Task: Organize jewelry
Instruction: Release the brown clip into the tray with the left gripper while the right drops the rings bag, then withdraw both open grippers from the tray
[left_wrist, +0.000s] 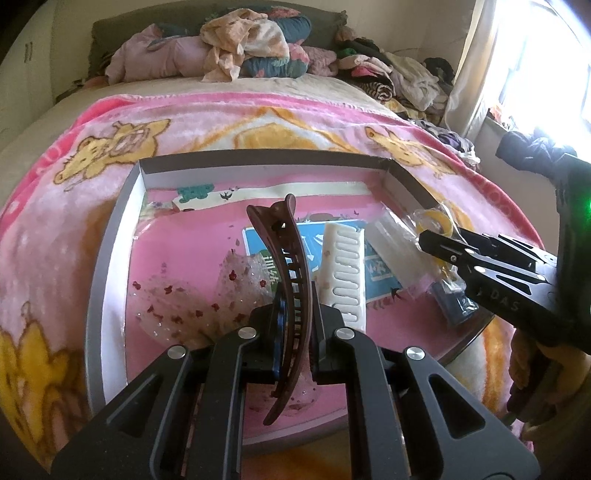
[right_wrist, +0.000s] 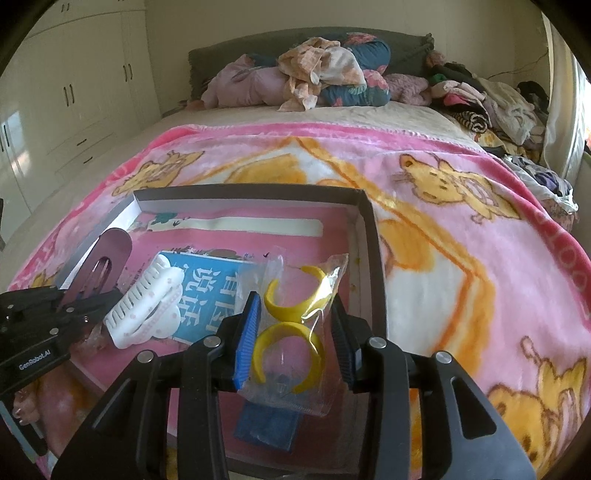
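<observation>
A long brown hair clip stands upright between the pads of my left gripper, which is shut on it over a shallow grey-rimmed box lined in pink. In the right wrist view the same clip pokes out of the left gripper. My right gripper holds a clear bag with two yellow hoop earrings between its blue pads, above the box's right part. The bag's edges meet both pads. A white toothed hair clip lies in the box between the two grippers.
The box lies on a pink bear-print blanket on a bed. Inside it are a blue printed card, a bagged blue item and a clear glittery piece. Piled clothes lie at the headboard, with wardrobes to the left.
</observation>
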